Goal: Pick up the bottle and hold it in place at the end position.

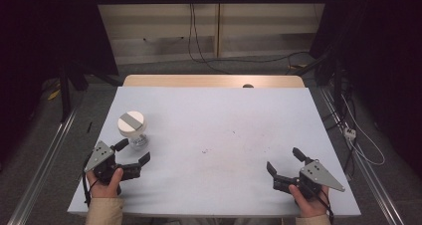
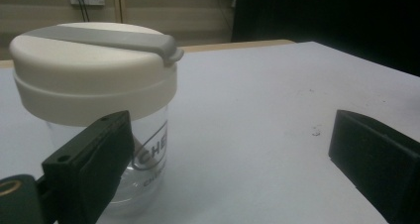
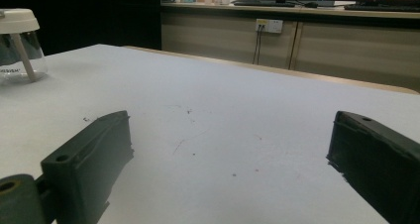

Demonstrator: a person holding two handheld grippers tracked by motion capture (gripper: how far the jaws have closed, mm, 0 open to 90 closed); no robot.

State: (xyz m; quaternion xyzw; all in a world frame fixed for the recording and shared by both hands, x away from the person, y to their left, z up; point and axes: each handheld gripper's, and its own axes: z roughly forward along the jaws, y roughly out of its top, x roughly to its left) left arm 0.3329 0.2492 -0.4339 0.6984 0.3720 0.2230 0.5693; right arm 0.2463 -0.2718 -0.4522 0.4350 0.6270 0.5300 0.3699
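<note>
clear jar (image 1: pixel 133 131) | white lid on | upright | table's left

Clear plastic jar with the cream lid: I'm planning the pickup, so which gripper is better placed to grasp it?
Left. The left gripper sits open right beside the clear plastic jar with the cream lid; the right gripper, also open, is far across the pale blue table.

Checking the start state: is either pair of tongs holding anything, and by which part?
Nothing is held. The left tongs stand open beside the lidded jar, not touching it; the right tongs are open over bare table.
</note>
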